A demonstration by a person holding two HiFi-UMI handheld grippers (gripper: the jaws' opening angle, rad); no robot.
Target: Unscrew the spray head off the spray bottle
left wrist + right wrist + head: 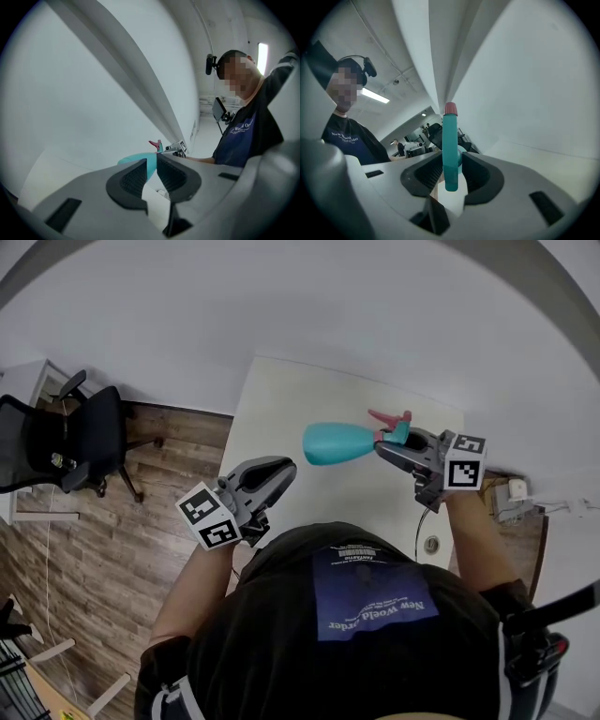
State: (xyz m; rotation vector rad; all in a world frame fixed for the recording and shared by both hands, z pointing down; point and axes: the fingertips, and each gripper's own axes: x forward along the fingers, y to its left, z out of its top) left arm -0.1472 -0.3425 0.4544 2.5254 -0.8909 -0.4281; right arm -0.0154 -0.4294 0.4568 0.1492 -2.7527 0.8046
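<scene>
My right tool [395, 448] clamps the spray bottle [336, 442] by its spray head [394, 425]. Its long axis lies level, base toward my left tool [281, 470], which is shut and empty.

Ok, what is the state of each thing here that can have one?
spray bottle: lifted, lying level in the air.
spray head: attached to the bottle, clamped between jaws.
right gripper: shut on the spray head.
left gripper: shut, empty.

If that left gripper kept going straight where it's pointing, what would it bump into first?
Probably the teal spray bottle held by the right gripper, though depth is unclear.
</scene>
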